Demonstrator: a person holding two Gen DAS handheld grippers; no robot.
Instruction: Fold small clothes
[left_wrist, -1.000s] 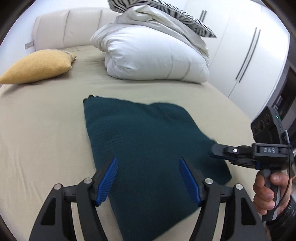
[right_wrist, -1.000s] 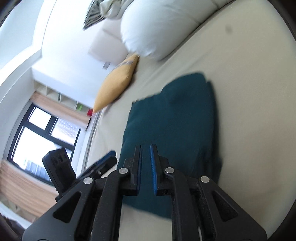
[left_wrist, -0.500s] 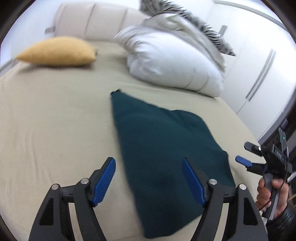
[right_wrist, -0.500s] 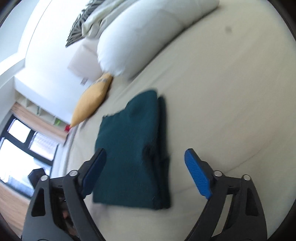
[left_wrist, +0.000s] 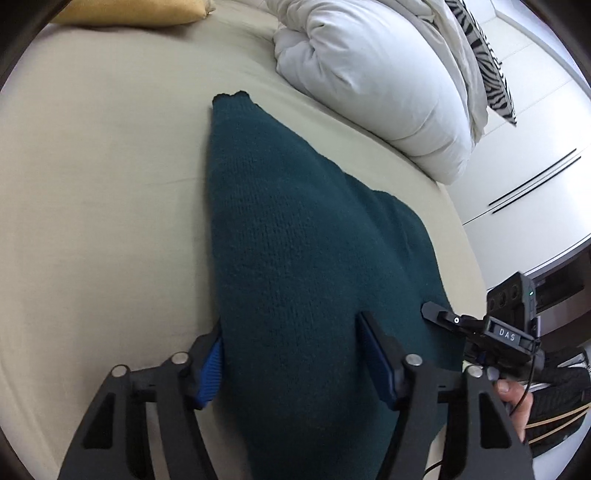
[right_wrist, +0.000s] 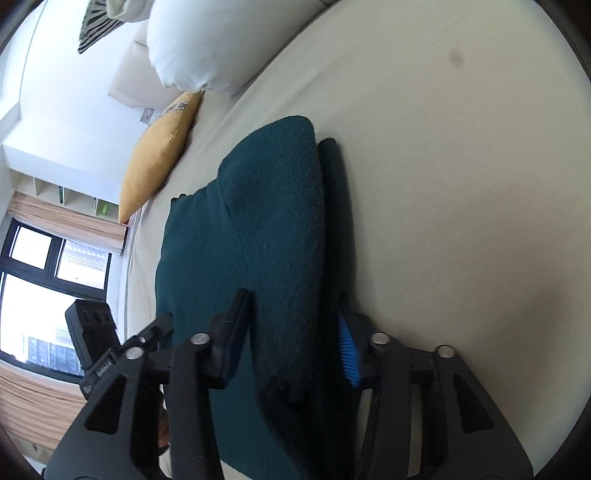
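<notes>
A dark teal knitted garment (left_wrist: 303, 258) lies folded on the beige bed sheet (left_wrist: 92, 184). My left gripper (left_wrist: 295, 365) is open and low, its jaws straddling the garment's near left edge. My right gripper (right_wrist: 291, 343) is open too, its jaws straddling the garment's folded right edge (right_wrist: 332, 221), one finger on top and one beside it on the sheet. The garment (right_wrist: 258, 221) shows stacked layers in the right wrist view. The right gripper (left_wrist: 480, 328) also appears at the left view's right side, the left gripper (right_wrist: 110, 354) at the right view's lower left.
A white duvet (left_wrist: 369, 81) with a zebra-print pillow (left_wrist: 487, 62) is piled at the bed's head. A mustard cushion (right_wrist: 159, 155) lies at the far left. White wardrobe doors (left_wrist: 535, 166) stand beyond the bed's right edge. A window (right_wrist: 37, 295) is on the other side.
My right gripper opened from shut and dropped onto the garment's right edge. My left gripper stayed open and moved down and forward over the near left edge. The garment now lies flat.
</notes>
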